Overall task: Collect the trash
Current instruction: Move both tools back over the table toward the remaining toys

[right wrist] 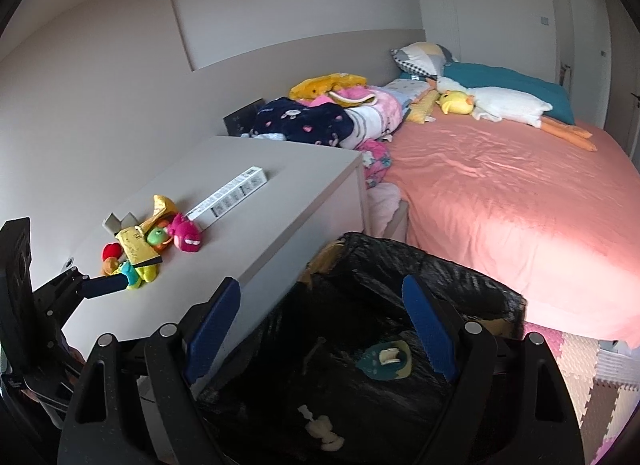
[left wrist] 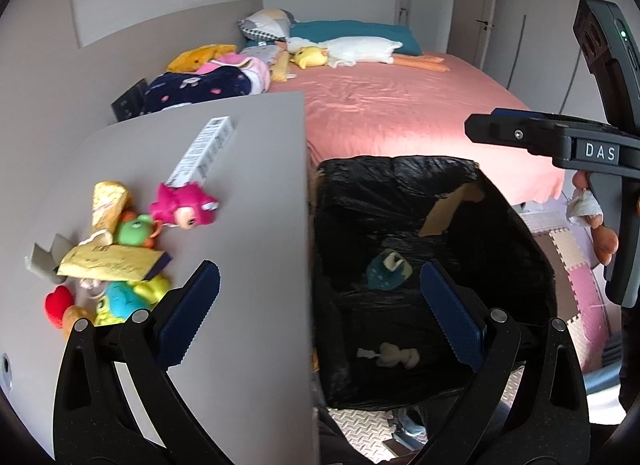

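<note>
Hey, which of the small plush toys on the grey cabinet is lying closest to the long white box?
The pink plush toy. It lies right at the end of the long white box, while the green, blue and red toys sit farther away in the pile with the gold wrappers.

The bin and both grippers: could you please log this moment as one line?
left gripper: open, empty | right gripper: open, empty | bin: two scraps inside | gold wrappers: on table

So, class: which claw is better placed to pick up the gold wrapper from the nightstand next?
Probably the left claw: it is open beside the gold wrapper on the nightstand, while the right claw hangs open over the bin.
</note>
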Action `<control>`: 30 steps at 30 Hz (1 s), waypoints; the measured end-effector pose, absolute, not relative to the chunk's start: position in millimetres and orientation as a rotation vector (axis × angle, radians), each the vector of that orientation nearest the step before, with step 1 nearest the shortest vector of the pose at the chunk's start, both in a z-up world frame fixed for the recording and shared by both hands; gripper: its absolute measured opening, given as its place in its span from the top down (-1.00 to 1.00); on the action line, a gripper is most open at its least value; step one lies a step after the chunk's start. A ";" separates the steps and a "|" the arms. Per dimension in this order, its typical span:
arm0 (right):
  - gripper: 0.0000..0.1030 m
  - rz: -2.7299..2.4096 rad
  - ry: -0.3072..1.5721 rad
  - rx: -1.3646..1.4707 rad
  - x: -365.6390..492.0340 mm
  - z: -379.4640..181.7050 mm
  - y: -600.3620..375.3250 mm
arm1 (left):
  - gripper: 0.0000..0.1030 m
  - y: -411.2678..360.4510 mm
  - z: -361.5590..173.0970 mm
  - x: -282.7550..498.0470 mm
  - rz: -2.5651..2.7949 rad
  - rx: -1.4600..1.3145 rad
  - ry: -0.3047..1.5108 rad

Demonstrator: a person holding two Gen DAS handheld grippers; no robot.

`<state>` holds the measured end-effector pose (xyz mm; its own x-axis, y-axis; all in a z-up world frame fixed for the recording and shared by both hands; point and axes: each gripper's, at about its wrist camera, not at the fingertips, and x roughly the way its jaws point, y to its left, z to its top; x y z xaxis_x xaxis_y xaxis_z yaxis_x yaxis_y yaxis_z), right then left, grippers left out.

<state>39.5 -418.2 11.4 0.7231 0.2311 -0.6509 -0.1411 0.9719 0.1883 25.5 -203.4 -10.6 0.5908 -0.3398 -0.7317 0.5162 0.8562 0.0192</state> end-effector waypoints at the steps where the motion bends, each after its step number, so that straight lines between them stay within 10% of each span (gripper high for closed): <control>1: -0.62 0.213 0.737 0.127 41.2 10.4 -414.4 | -0.88 -198.7 -10.4 26.3 -0.493 0.235 0.795; 30: -0.62 0.466 0.760 0.036 101.4 -9.6 -292.3 | -0.88 -65.1 -14.2 46.5 -0.235 0.087 0.802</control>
